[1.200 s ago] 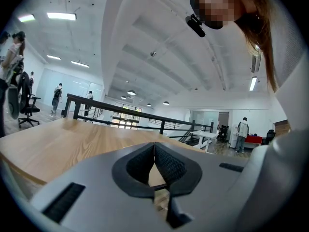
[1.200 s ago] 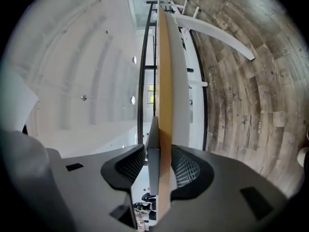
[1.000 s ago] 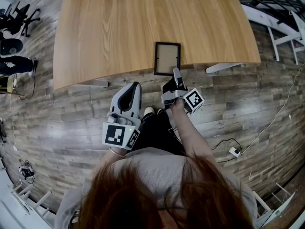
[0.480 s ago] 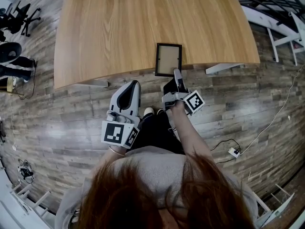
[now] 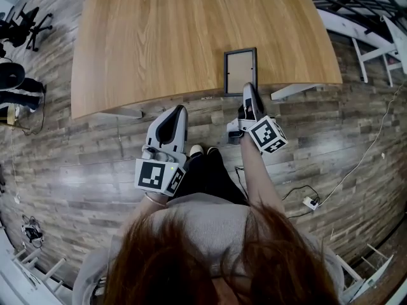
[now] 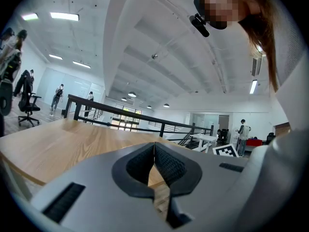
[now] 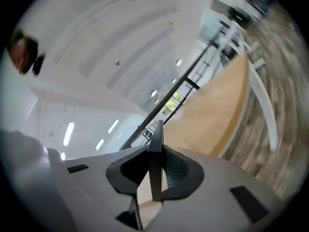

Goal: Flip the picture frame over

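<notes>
- Frame (image 5: pixel 240 70) lies at the near edge of the table (image 5: pixel 159 37), right of the middle. It has a dark border round a pale tan panel.
- Right gripper (image 5: pixel 249 93) pinches the frame by its near edge. In the right gripper view we see the dark edge standing between the two ribbed pads, both pressed on it.
- That same view is strongly tilted: the table top runs slantwise up to the right, with floor (image 5: pixel 82 170) planks at the far right.
- From the head view we cannot tell whether the frame's far edge touches the table.
- Left gripper (image 5: pixel 178 114) hangs over the floor just short of the table's near edge, left of the frame and well apart from it. Its jaws are pressed together at the tips, with nothing between them.
- Marker cube (image 5: pixel 267 135) on the right gripper faces up, turned at a slant.
- Floor is grey wood plank. A white cable (image 5: pixel 356 170) trails at the right, and office chairs (image 5: pixel 25 21) stand at the far upper left.
</notes>
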`<state>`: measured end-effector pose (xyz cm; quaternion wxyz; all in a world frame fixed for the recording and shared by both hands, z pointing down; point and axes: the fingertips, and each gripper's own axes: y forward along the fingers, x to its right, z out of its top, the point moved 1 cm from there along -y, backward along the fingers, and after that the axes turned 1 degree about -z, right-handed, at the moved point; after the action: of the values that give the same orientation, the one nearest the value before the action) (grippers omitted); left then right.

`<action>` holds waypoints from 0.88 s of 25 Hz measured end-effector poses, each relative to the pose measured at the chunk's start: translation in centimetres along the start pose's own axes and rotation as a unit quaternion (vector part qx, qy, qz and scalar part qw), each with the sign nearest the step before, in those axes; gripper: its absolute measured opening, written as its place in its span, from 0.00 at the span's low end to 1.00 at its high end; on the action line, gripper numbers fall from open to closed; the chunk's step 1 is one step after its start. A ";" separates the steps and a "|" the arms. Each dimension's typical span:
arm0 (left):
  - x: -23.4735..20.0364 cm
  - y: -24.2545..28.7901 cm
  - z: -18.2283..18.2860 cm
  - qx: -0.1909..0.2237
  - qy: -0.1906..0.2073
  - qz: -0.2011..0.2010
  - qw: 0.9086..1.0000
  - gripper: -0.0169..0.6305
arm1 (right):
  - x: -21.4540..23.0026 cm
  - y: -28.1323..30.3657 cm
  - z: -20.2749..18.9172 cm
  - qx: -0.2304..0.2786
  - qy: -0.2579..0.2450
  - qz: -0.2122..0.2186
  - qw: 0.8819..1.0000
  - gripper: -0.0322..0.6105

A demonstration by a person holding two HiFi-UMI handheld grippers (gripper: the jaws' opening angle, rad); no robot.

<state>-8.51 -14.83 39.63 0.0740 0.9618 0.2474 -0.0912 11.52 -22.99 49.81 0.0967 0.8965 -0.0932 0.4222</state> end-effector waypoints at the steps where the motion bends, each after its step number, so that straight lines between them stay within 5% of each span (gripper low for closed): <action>1: 0.0 0.0 0.0 0.001 0.000 -0.001 1.000 0.04 | -0.7 0.0 0.7 -0.006 -0.087 -0.013 0.996 0.18; 3: 0.1 -0.1 0.1 0.001 0.001 -0.002 1.000 0.04 | -2.4 0.0 1.7 -0.018 -0.280 -0.043 0.959 0.18; 5: 0.1 -0.1 0.3 0.002 0.001 -0.002 1.000 0.04 | -4.0 0.3 1.8 -0.034 -0.455 -0.075 0.887 0.18; 7: 0.1 -0.3 0.3 0.003 0.001 -0.002 1.000 0.04 | -5.1 0.8 1.1 -0.048 -0.578 -0.092 0.809 0.17; 8: 0.1 -0.4 0.3 0.003 0.001 -0.002 1.000 0.04 | -5.3 1.1 0.5 -0.053 -0.612 -0.091 0.784 0.17; 12: 0.1 -0.4 0.4 0.003 0.002 -0.004 1.000 0.04 | -5.6 2.0 -1.8 -0.066 -0.693 -0.061 0.716 0.16; 19: -0.9 -1.0 0.0 -0.004 -0.001 0.006 1.000 0.04 | -4.9 3.2 -6.2 -0.096 -0.820 0.010 0.564 0.16; 22: -1.2 -1.1 -0.1 -0.005 -0.002 0.008 1.000 0.04 | -4.5 3.3 -7.6 -0.100 -0.850 0.028 0.517 0.16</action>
<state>-10.06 -14.46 39.89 0.0801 0.9631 0.2402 -0.0917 2.26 -23.86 51.44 0.0487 0.8101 -0.1972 -0.5500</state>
